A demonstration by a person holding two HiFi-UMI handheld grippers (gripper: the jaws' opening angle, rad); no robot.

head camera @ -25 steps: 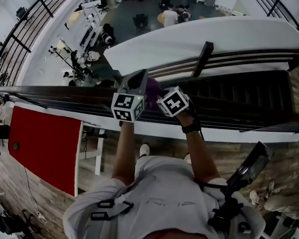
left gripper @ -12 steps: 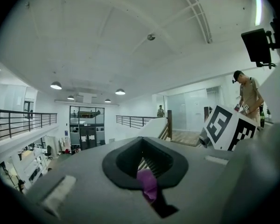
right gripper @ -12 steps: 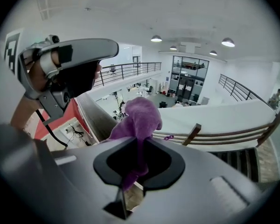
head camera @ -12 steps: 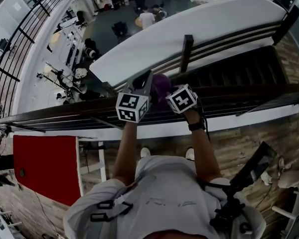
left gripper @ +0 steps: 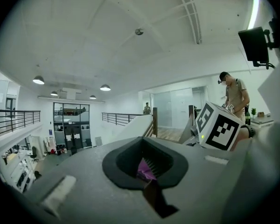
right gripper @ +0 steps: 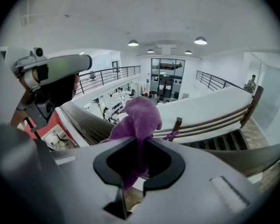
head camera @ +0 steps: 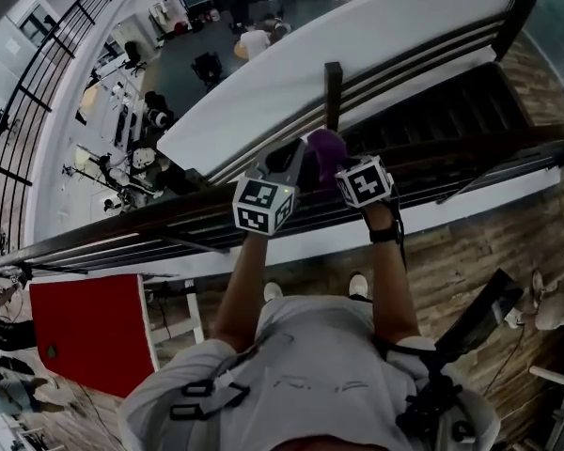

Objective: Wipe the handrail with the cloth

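- Handrail (head camera: pixel 169 216) is running as a dark wooden band across the head view. Both grippers are sitting right at it, near its middle, with an open drop to the lower floor (head camera: pixel 216 26) just beyond.
- Purple cloth (right gripper: pixel 140 118) is standing up in a bunch out of the right gripper (right gripper: pixel 133 171), whose jaws are pinching its lower part. The bunch is hanging just over the rail, and I cannot tell whether it is pressing on the wood.
- Left gripper (left gripper: pixel 149 178) is showing its jaws drawn together, with a thin sliver of the same purple fabric caught between them.
- Biggest risk, as I read it: the cloth is being held by small pinches only, so a drag along the rail could be pulling it free and sending it over the edge.
- Second risk: with the cloth bunched upward rather than spread flat, a pass could be skimming the rail with hard jaw tips instead of fabric.
- Third risk: the marker cubes (head camera: pixel 365 181) are sitting close together, so sliding one hand could be knocking them into each other.
- A dark post (head camera: pixel 334 83) beyond the rail is looking clear of the path for now.
- Pose: both forearms (head camera: pixel 240 280) are reaching forward side by side, and the right one is wearing a dark wristband (head camera: pixel 383 235).
- Left gripper is tilting upward, its camera taking in mostly ceiling. The right one is aiming out over the rail.
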